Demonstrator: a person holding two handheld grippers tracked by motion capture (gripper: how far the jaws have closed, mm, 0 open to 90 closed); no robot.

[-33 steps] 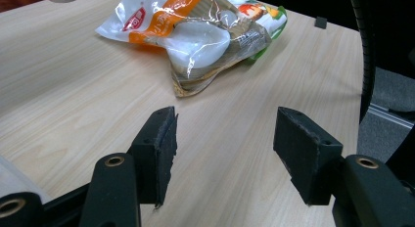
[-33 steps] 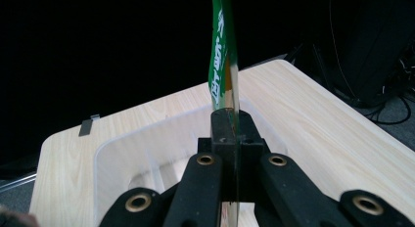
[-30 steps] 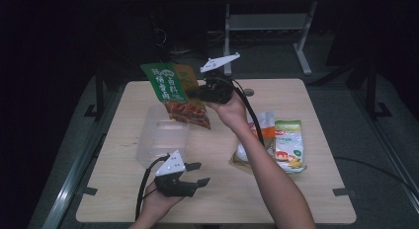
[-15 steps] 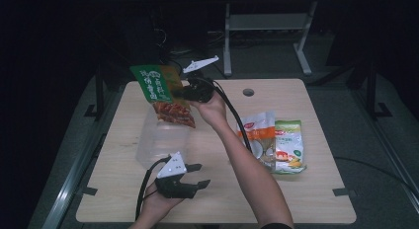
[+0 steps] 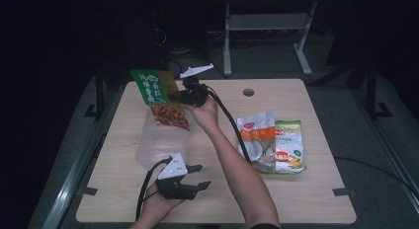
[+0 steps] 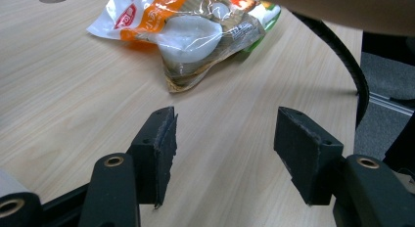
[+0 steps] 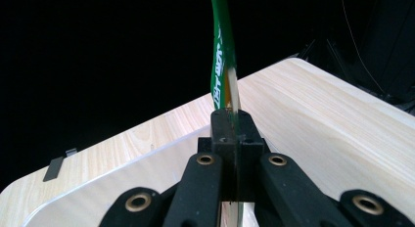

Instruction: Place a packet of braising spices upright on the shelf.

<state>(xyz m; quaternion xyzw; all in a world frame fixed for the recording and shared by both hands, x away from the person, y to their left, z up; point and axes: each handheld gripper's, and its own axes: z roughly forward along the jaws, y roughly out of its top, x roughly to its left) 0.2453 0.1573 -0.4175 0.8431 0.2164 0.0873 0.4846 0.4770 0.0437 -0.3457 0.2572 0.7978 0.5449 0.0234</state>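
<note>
While the left gripper (image 5: 195, 177) rests near the table's (image 5: 306, 199) front edge with its jaws spread on nothing, the right gripper (image 5: 182, 96) pinches a green snack bag (image 5: 160, 98) by its edge. The bag hangs above the far end of a clear tub (image 5: 158, 145); whether it touches the rim is hard to tell. Two more packets, an orange one (image 5: 257, 140) and a green one (image 5: 289, 145), lie overlapping at the table's right.
</note>
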